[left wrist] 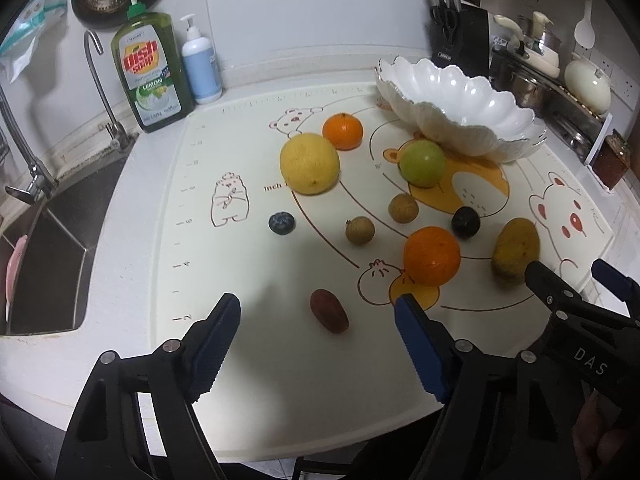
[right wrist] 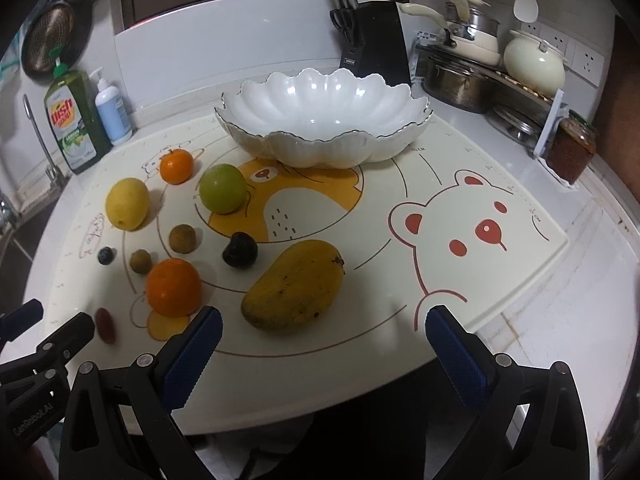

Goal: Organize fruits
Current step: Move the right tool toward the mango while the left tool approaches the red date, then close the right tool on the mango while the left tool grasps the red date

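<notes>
The right gripper [right wrist: 322,330] hangs low at the mat's [right wrist: 500,272] near edge, fingers spread wide and empty, mango [right wrist: 296,286] just ahead. The left gripper [left wrist: 318,320] gapes likewise, a reddish grape [left wrist: 329,311] between its tips. Beyond, scattered fruit and the bare white bowl [right wrist: 324,120].

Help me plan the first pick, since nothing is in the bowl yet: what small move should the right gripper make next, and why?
Probably ease the right gripper forward so its open jaws straddle the mango. The mango lies on the mat directly ahead of it, nearer than any other fruit, and the white bowl behind it holds nothing. The left gripper is open near the red grape.
</notes>
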